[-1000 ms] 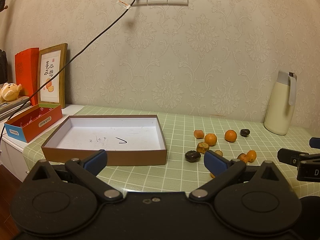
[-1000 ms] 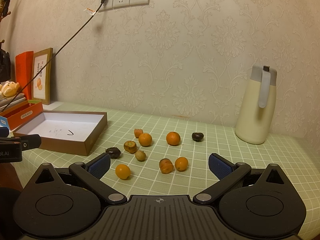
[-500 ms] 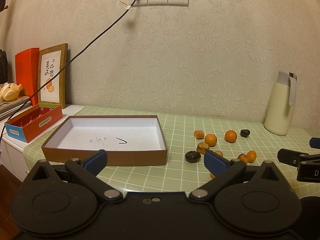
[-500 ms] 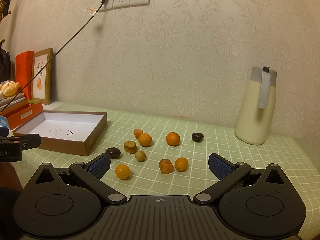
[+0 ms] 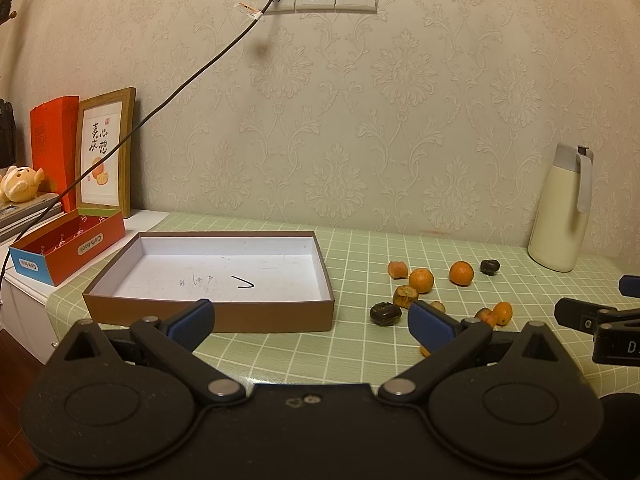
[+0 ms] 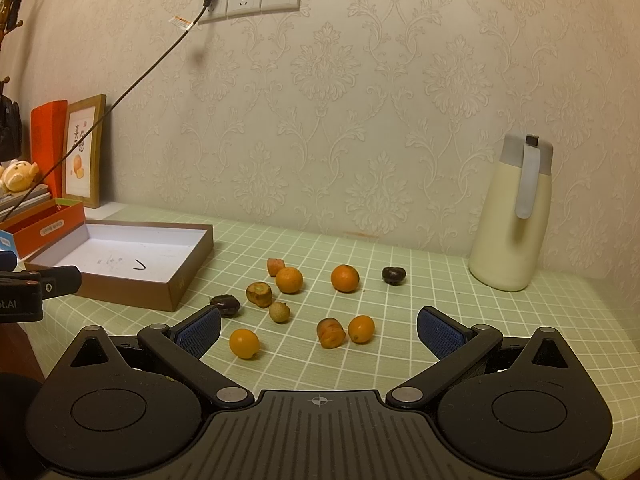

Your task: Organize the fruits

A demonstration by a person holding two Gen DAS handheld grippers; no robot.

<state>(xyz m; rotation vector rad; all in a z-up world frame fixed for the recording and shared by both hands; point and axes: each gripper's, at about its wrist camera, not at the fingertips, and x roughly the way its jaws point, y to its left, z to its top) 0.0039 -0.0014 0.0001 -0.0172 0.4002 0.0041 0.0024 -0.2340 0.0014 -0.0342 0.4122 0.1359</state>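
Several small fruits lie loose on the green checked tablecloth: oranges [image 6: 345,278], a nearer orange [image 6: 244,343], brown pieces [image 6: 331,333] and dark fruits [image 6: 393,275]. The same cluster shows in the left wrist view [image 5: 421,280]. A shallow brown box [image 5: 208,314] with a white inside stands empty to their left; it also shows in the right wrist view [image 6: 188,272]. My left gripper [image 5: 310,322] is open and empty in front of the box. My right gripper [image 6: 319,330] is open and empty just short of the fruits.
A cream thermos jug [image 6: 512,216] stands at the back right by the wall. An orange carton [image 5: 68,244], a framed picture [image 5: 106,152] and a plush toy [image 5: 18,184] sit at the far left. A cable [image 5: 168,100] hangs from the wall socket.
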